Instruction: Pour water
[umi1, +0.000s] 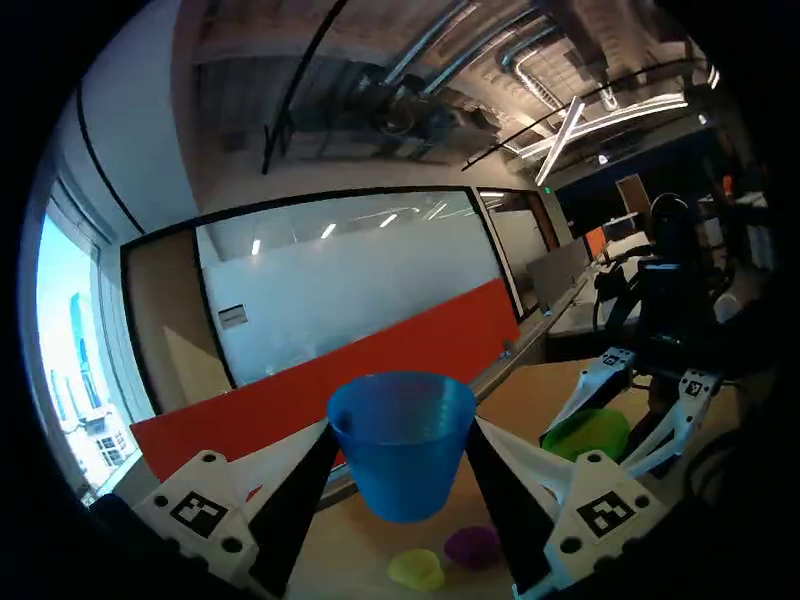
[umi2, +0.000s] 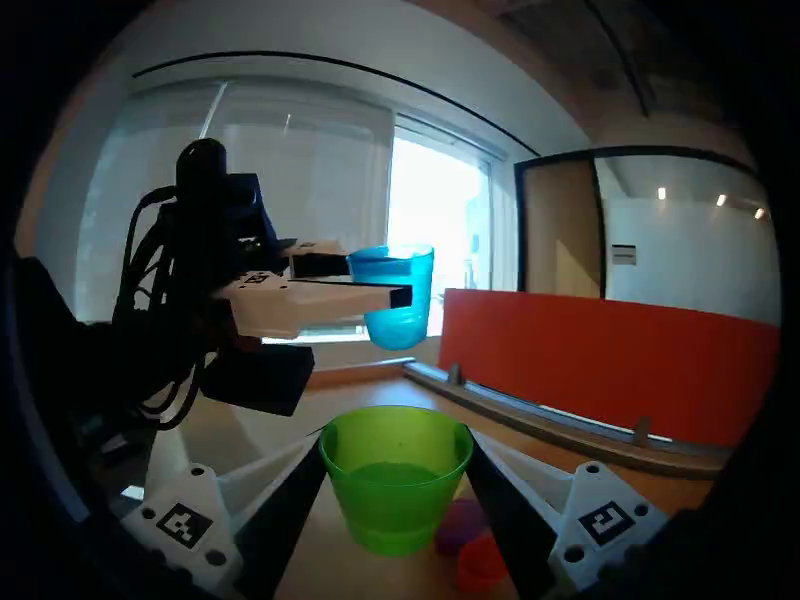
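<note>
The left gripper (umi1: 402, 430) pinches a translucent blue plastic cup (umi1: 402, 475) between its two white fingers, one finger pressed against each side of the cup's wall just below the rim. The cup stands upright and is carried in the air, above a light wooden tabletop (umi1: 525, 395). In the right gripper view the same blue cup shows from the side, clamped in the left gripper in front of a bright window (umi2: 440, 230), higher than the other cup and off to its left; whether it holds any water cannot be told. The right gripper (umi2: 397, 440) is closed on a translucent green plastic cup (umi2: 396, 505), its fingers bearing on the cup's two sides under the rim. This cup also stands upright, and a darker level line showing through its wall suggests some liquid inside. In the left gripper view the green cup appears lower and to the right of the blue one, and the two cups are apart. On the tabletop below lie a small purple cup (umi1: 472, 547) and a small yellow cup (umi1: 415, 568), just beside each other; a small red cup (umi2: 481, 563) sits next to the purple one. A long orange panel (umi1: 390, 365) runs along the far edge of the table.
</note>
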